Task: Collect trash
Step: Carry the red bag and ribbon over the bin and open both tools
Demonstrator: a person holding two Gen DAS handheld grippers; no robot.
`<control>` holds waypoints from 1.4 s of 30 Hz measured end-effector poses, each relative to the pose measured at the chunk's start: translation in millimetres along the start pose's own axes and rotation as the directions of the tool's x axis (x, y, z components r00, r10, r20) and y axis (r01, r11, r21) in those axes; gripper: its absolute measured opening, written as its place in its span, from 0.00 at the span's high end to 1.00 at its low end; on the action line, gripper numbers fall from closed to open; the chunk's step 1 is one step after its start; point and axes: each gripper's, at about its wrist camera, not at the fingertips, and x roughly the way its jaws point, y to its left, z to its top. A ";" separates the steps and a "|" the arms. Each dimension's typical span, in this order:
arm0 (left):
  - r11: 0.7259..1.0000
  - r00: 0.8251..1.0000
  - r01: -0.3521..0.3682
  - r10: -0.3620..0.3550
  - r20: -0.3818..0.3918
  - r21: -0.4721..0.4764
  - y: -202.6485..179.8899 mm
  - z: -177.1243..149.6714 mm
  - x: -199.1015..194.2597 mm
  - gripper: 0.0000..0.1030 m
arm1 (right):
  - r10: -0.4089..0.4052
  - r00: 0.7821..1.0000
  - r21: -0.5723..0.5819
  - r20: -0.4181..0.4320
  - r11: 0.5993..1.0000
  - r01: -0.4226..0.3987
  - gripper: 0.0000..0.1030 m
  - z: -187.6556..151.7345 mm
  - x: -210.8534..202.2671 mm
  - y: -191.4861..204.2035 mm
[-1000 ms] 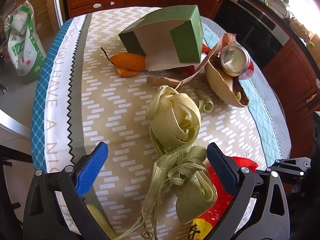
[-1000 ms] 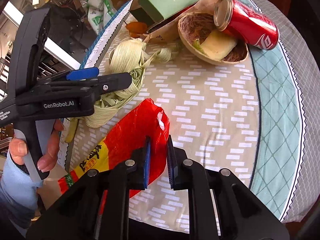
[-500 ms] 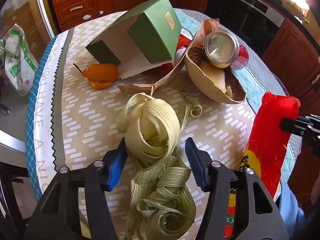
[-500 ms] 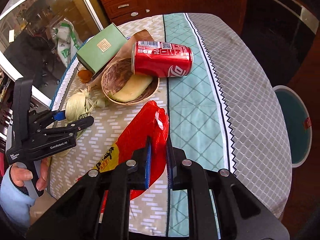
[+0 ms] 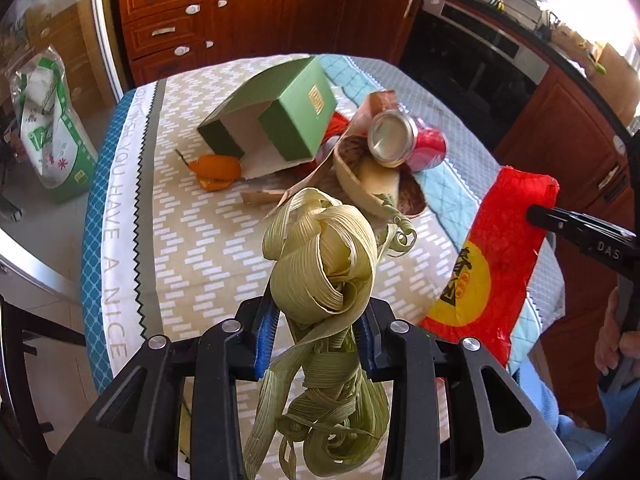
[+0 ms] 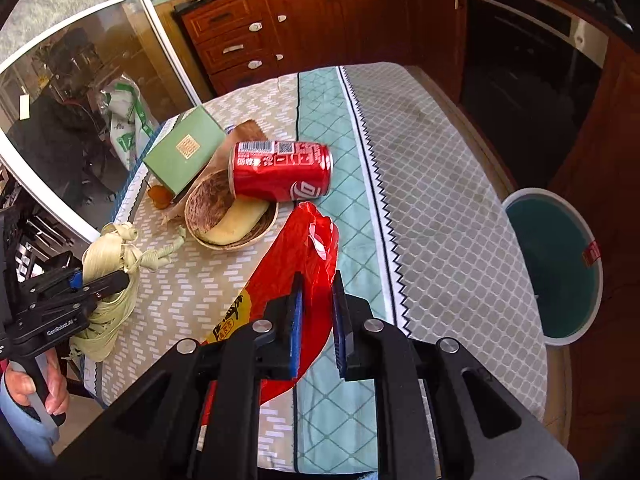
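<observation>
Left claw [image 5: 316, 330], bottom centre of its view: jaws have just been closing and now pinch the bundle of corn husks [image 5: 320, 264], loose strips dangling below.

Right claw [image 6: 316, 320], bottom centre of its view: nearly shut on the red wrapper [image 6: 296, 276], which hangs off the bench [image 6: 440, 168].

Farther, mid-frame: red can [image 6: 280, 170] lying on a coconut shell [image 6: 208, 208], then a green box [image 6: 184, 148] and orange peel [image 6: 160, 196] behind.

Right edge, on the floor: teal bin [image 6: 556, 264], open.

Judgement: carry both loads over the bin before releasing. Keep the husks pinched firmly; trailing strips could snag the shell. Wrapper is light, so release it low.
</observation>
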 end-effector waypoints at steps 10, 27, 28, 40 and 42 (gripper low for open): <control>0.982 0.990 0.123 -0.131 0.047 0.146 -96.1 45.9 -9.0 0.66 | -0.105 0.987 0.129 0.120 0.988 0.090 0.88 15.0 -48.4 -80.4; 0.905 0.971 0.238 -0.232 -0.060 0.353 -258.1 103.9 49.8 0.66 | -0.442 0.874 0.387 0.201 0.856 0.343 0.88 9.1 -102.3 -255.9; 0.900 0.970 0.241 -0.233 -0.068 0.363 -265.9 106.3 54.8 0.66 | -0.449 0.872 0.398 0.193 0.848 0.349 0.88 7.3 -100.2 -265.2; 0.875 0.959 0.279 -0.230 -0.166 0.396 -342.1 136.0 120.7 0.66 | -0.439 0.896 0.380 0.066 0.841 0.385 0.88 5.9 -38.6 -320.7; 0.872 0.956 0.285 -0.230 -0.181 0.398 -349.5 138.4 130.2 0.66 | -0.417 0.908 0.378 0.046 0.848 0.370 0.85 2.6 -29.1 -323.2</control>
